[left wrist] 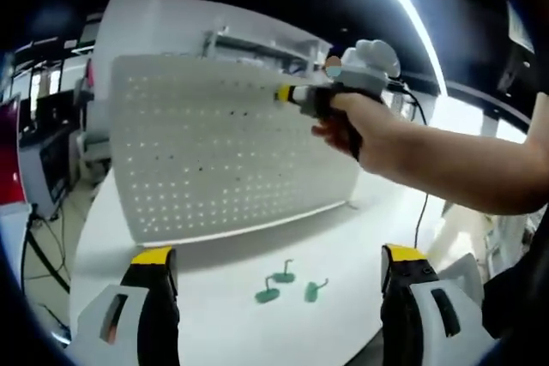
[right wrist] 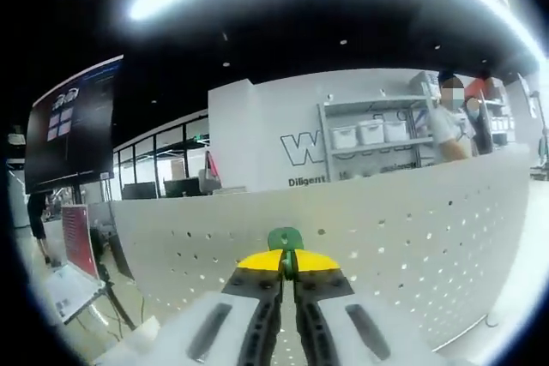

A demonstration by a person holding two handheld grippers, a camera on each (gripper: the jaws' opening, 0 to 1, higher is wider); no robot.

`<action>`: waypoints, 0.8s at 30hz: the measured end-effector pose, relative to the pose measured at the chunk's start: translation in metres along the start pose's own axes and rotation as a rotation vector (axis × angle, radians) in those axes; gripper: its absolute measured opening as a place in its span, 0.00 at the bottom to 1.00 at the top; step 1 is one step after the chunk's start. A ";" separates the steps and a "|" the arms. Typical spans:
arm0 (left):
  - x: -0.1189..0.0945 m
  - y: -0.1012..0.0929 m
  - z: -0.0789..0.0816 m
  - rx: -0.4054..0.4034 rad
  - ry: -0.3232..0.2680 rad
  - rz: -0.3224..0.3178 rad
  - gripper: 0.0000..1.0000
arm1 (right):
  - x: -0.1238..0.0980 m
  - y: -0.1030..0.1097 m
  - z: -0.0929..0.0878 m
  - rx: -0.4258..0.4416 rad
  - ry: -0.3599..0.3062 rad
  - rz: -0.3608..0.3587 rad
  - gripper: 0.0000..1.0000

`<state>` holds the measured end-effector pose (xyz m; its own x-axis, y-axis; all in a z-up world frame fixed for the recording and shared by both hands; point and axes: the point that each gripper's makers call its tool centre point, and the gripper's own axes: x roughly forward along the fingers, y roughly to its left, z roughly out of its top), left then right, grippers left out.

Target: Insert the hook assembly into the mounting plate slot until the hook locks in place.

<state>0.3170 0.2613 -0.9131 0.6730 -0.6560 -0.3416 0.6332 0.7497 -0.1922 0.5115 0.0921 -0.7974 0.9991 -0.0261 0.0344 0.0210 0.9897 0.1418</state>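
Note:
A white pegboard mounting plate (left wrist: 223, 152) stands upright on the white table (left wrist: 343, 255). My right gripper (left wrist: 286, 93) is held by a hand against the plate's upper right part. In the right gripper view that gripper (right wrist: 287, 261) is shut on a green hook (right wrist: 285, 239), its tip close to the plate (right wrist: 386, 229) just below its top edge. Three more green hooks (left wrist: 290, 286) lie on the table in front of the plate. My left gripper (left wrist: 279, 263) stands open above the table's near edge, with nothing between its yellow-tipped fingers (left wrist: 153, 256).
A white shelf unit (left wrist: 257, 45) with storage boxes stands behind the plate. A cable (left wrist: 422, 203) hangs from the right gripper down to the table. A dark screen (right wrist: 73, 126) hangs at the left, and a person (right wrist: 448, 122) stands by the shelves.

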 end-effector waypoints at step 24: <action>0.000 0.011 -0.009 -0.024 0.017 0.021 0.99 | 0.010 0.002 -0.001 -0.055 -0.065 -0.078 0.01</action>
<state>0.3209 0.2699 -0.9232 0.6793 -0.6388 -0.3612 0.6097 0.7652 -0.2068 0.5215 0.0943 -0.7978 0.9898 -0.1108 0.0900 0.1025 0.9904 0.0924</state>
